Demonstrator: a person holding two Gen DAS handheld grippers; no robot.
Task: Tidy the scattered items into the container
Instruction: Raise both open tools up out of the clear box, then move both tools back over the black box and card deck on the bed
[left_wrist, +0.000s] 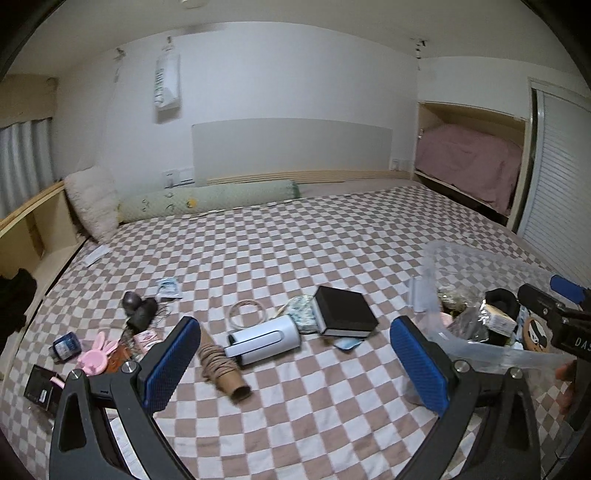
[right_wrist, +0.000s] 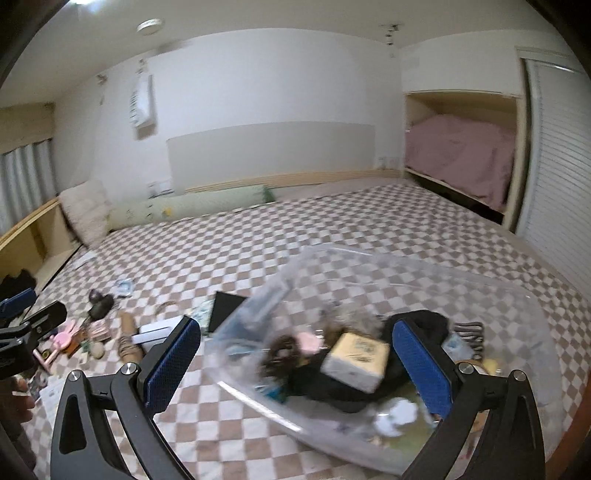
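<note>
Scattered on the checkered bed cover (left_wrist: 295, 240) lie a white cylinder device (left_wrist: 264, 339), a black box (left_wrist: 345, 312), a stack of brown paper cups (left_wrist: 221, 369), a pink bunny item (left_wrist: 98, 352), a dark blue jar (left_wrist: 66, 345) and some small black items (left_wrist: 140, 308). My left gripper (left_wrist: 295, 323) hovers open over the white cylinder and cups, holding nothing. At the right sits the clear plastic container (left_wrist: 476, 266) with several things inside. My right gripper (right_wrist: 295, 325) is open above the container (right_wrist: 424, 266). A cream box (right_wrist: 356, 360) lies tilted on black cloth inside it.
A fluffy white pillow (left_wrist: 92, 201) and a green bolster (left_wrist: 207, 199) lie at the headboard. A wooden shelf (left_wrist: 29, 225) runs along the left side. At the right stand an alcove with pink bedding (left_wrist: 469, 162) and a slatted door (left_wrist: 557, 177). The bed's far half is bare cover.
</note>
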